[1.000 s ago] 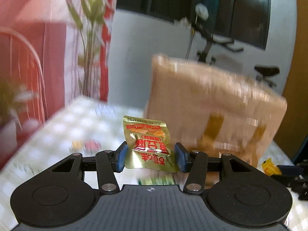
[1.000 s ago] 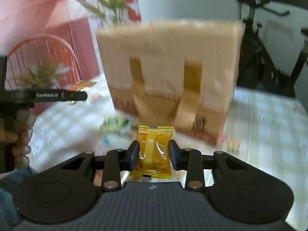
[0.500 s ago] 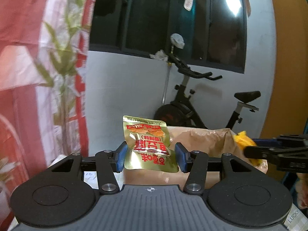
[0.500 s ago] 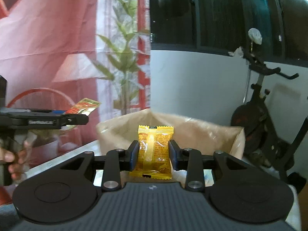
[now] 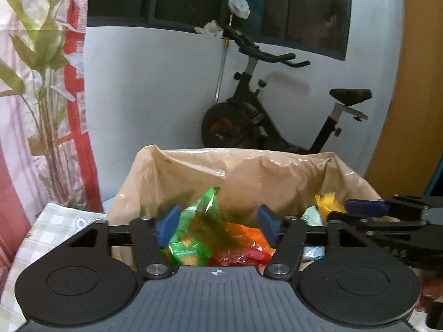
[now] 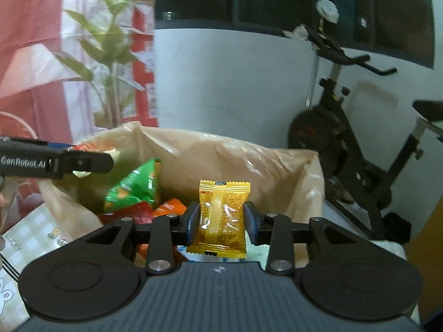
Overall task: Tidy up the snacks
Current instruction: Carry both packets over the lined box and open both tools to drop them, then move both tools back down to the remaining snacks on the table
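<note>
Gold packet gone from the left gripper (image 5: 217, 225) since a second ago — jaws opening, nothing between them, drop into the bag (image 5: 249, 171) looks done. Right gripper (image 6: 221, 219), lower centre, starts opening but pads still pinch the yellow packet (image 6: 221, 218) over the bag — its release next.

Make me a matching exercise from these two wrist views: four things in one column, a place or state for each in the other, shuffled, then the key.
Things
1. yellow snack packet
2. green snack packet
3. left gripper
4. exercise bike

Places or states
A. stands by the wall behind the brown bag
B. jaws opening, nothing pressed between its pads, above the bag
C. lies inside the bag among other wrappers
D. upright between the pads of the right gripper, whose jaws are starting to open

Pairs: 1-D, 2-C, 3-B, 4-A
</note>
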The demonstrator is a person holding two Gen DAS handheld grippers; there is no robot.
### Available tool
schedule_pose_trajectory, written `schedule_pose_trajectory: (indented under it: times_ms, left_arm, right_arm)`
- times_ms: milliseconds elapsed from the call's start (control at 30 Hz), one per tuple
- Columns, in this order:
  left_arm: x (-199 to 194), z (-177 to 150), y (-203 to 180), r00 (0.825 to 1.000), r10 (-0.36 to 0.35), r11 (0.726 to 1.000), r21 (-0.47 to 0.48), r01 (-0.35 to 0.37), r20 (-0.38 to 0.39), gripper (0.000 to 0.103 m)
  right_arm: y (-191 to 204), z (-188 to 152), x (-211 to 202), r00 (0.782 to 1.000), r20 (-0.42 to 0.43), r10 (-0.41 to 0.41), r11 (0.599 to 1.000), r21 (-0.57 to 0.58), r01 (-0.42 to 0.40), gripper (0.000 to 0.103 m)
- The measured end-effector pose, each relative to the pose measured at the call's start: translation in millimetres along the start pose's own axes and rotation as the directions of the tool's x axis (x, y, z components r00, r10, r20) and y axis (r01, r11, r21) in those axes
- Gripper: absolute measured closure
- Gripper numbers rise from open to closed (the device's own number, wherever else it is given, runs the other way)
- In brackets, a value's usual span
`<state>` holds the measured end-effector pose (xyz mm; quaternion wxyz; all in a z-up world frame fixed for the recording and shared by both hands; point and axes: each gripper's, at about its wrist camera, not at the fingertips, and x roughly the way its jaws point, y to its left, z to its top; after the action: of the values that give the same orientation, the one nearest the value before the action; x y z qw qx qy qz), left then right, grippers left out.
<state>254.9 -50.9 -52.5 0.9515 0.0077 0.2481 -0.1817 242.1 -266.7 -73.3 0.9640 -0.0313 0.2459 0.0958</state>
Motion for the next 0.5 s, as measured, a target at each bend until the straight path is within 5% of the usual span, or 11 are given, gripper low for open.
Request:
schedule_pose_trajectory:
  times_ms: [100, 500]
  left_arm:
    - [-8.5, -4.3, 5.2, 1.0, -0.016, 1.0, -0.001, 0.016, 0.011, 0.028]
    - [-81.9, -24.1, 31.6, 0.998, -0.044, 0.999, -0.022, 0.045, 0.041, 0.023]
  right_arm:
    - [-7.0, -2.5, -6.0, 1.0, -0.002, 0.016, 0.999, 0.045, -0.016, 0.055]
    - [2.2, -13.8, -75.3, 0.987, 0.124, 0.101, 0.987, 0.109, -0.115, 0.049]
